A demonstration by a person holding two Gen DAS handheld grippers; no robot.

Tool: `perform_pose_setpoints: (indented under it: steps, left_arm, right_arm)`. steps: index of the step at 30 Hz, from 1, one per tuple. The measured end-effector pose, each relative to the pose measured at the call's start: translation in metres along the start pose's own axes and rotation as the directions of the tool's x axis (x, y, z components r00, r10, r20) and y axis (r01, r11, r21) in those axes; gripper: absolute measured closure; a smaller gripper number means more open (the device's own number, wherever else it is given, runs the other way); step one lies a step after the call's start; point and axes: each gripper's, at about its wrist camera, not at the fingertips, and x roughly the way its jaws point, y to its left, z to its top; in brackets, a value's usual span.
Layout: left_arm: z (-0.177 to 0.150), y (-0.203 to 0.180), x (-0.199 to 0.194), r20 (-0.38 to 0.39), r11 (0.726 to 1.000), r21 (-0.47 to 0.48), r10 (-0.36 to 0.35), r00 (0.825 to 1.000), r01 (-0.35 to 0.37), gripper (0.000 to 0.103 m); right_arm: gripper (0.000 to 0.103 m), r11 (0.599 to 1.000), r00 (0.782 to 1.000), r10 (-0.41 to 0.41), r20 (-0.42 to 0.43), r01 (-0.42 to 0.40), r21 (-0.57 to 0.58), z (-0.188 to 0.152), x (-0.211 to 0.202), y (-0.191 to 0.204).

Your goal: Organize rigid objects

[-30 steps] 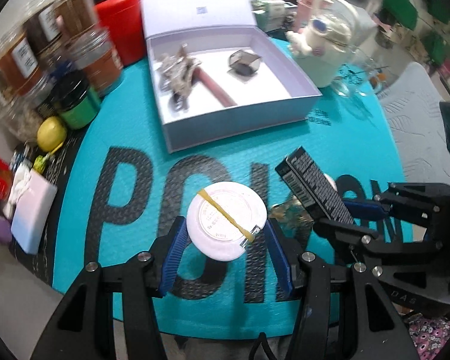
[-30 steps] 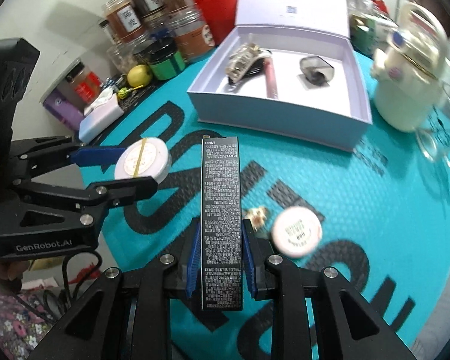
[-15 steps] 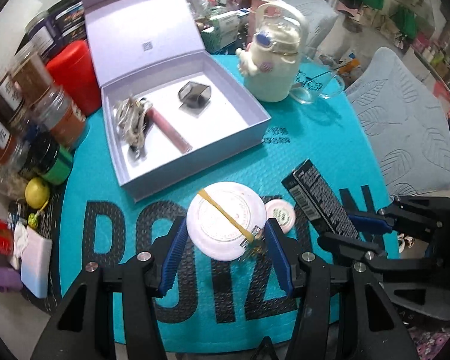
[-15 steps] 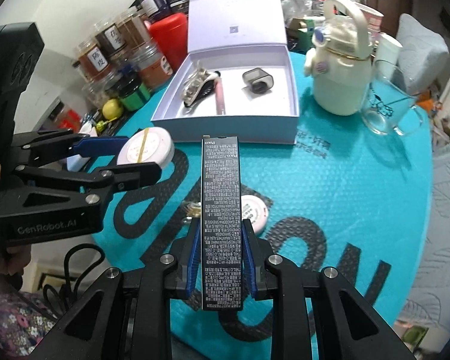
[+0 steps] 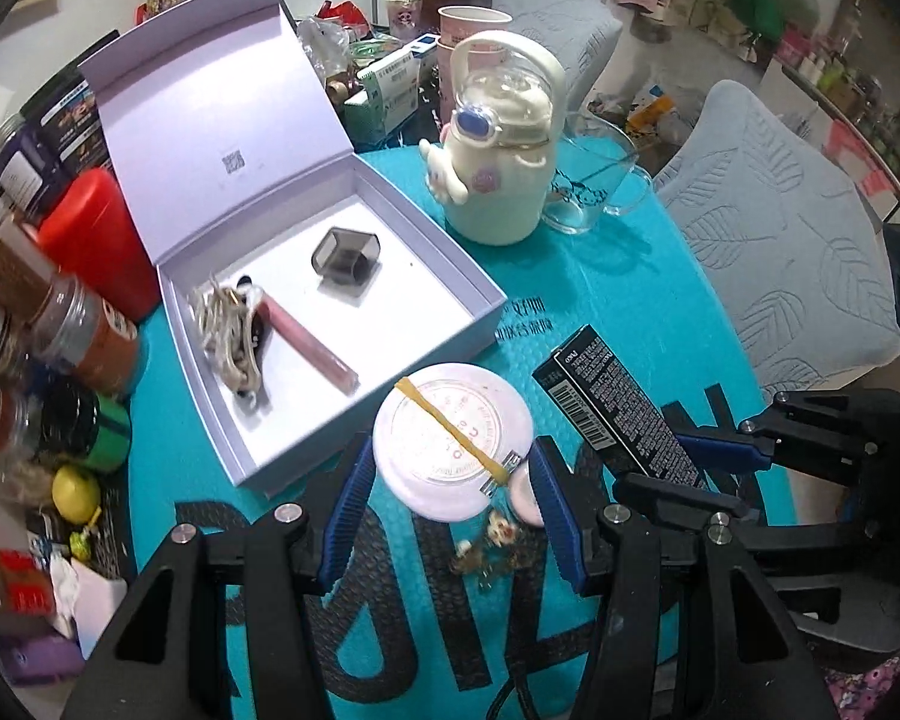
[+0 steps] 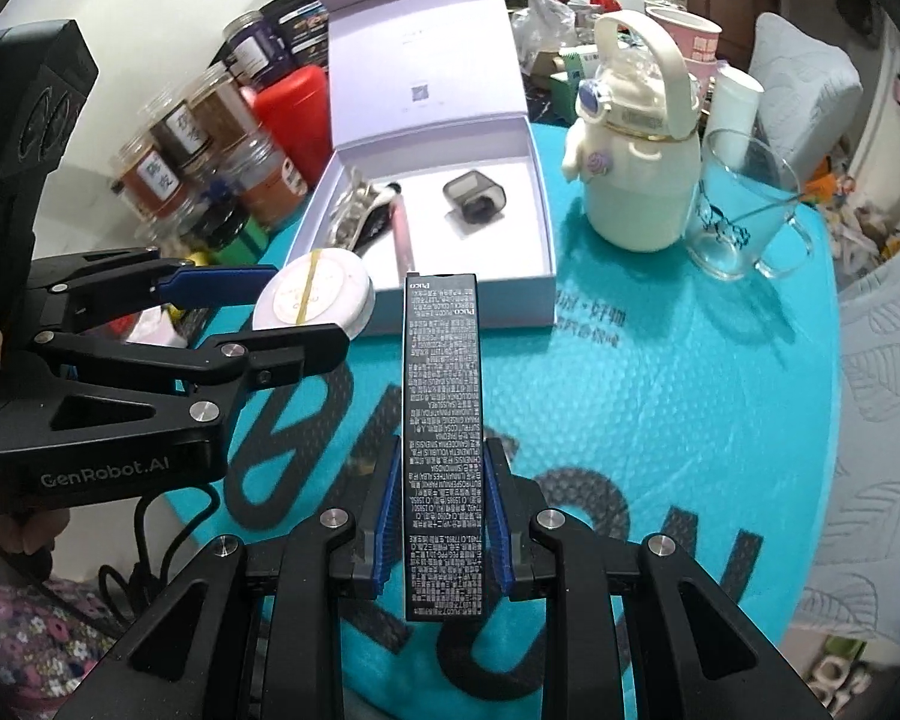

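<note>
**Both grippers loaded, box ahead**

Left gripper: clenched on the round white compact, pads on opposite edges of the rim, disc face up. A yellow band crosses its lid. Held clear of the teal mat, just short of the near wall of the open lavender box.

Right gripper: clamped on the long black carton, pads on the 2 narrow sides near its lower end, so most of its length sticks out forward. Gripping low likely leaves the far end free to go into the box first.

Box contents, left-wrist view: pink tube, pale hair claw, smoky grey case. Bare floor remains along the right side, probably room for both carried items.

Left on the mat under the left gripper: a small pale compact and a small brownish trinket, not yet collected.

Cream bottle and glass mug stand beside the box; the carton's swing should stay clear of them.
</note>
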Motion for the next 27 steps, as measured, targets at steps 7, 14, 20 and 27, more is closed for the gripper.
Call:
perform_pose_setpoints:
  steps: [7,14,20,27]
  left_arm:
    - [0.026,0.018,0.01,0.003,1.0,0.004,0.007,1.0,-0.007,0.05]
    - [0.051,0.036,0.018,0.019,1.0,0.0,0.03,0.999,-0.03,0.05]
    - [0.071,0.054,0.022,0.032,0.999,-0.044,0.031,0.999,-0.03,0.05]
    - [0.097,0.07,0.023,0.061,0.997,-0.05,0.057,0.996,-0.054,0.05]
  right_arm:
    - [0.078,1.0,1.0,0.001,0.012,-0.001,-0.01,0.03,0.011,0.001]
    - [0.078,0.999,1.0,0.009,0.014,-0.009,-0.041,0.061,0.024,0.002]
    - [0.078,0.998,0.999,0.032,0.03,-0.03,-0.057,0.094,0.03,-0.006]
    - [0.078,0.996,0.998,0.037,0.052,-0.033,-0.087,0.125,0.035,-0.008]
